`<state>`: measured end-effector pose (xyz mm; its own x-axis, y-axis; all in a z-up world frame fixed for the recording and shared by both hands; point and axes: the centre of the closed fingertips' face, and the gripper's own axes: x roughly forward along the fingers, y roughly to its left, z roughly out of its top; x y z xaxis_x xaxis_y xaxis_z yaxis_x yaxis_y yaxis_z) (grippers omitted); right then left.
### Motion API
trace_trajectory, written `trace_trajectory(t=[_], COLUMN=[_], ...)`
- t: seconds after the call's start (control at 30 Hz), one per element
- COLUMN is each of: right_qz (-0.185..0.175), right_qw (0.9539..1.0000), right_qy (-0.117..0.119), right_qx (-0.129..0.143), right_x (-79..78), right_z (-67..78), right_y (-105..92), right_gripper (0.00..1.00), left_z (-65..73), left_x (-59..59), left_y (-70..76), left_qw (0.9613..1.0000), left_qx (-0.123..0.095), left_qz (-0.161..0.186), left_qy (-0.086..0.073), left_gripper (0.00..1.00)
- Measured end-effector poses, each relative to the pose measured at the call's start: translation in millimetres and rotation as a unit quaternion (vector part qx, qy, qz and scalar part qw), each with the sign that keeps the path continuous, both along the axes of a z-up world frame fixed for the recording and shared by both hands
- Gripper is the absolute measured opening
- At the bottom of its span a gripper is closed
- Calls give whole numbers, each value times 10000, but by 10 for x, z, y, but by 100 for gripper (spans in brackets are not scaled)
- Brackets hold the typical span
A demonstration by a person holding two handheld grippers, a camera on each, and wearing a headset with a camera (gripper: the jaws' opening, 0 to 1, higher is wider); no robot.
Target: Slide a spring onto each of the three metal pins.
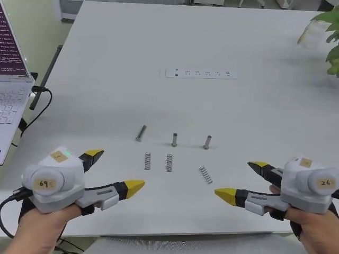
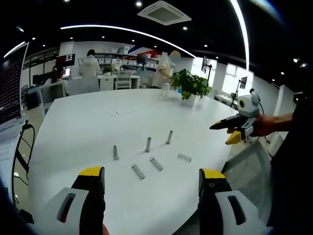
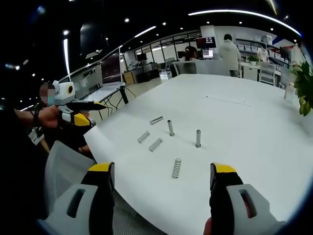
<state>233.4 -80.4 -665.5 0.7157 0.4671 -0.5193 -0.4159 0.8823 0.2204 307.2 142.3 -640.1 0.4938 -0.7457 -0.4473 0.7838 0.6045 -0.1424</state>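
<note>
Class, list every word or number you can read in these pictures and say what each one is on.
"69", then a mark I cannot read: yellow sticker on the left gripper.
"26": second sticker, on the right gripper.
Text on the laptop screen: too small to read.
Markings on the power strip: too small to read.

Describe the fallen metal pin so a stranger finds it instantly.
On the white table, nearer the person than the white power strip, three grey metal pins form a row. The left-end pin alone lies on its side; the other two stand upright.
</note>
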Motion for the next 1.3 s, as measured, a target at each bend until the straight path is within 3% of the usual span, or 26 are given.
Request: trace_trajectory(t=[0.23, 0.37, 1.3], right_qz=[-34, -155, -178], right_qw=[10000, 9997, 9997], right_qy=[35, -22, 75], right_qx=[3, 187, 119], right_x=[2, 31, 6], right_z=[0, 38, -30], right_y=[-6, -10, -57], right_gripper=[79, 78, 79], left_z=[32, 28, -32], left_x=[43, 61, 63], left_y=[-5, -16, 14], left_qw=[10000, 10000, 9999], left_qx=[-76, -47, -93], left_qz=[39, 3, 76], left_qy=[21, 11, 87], left_gripper=[74, 74, 74])
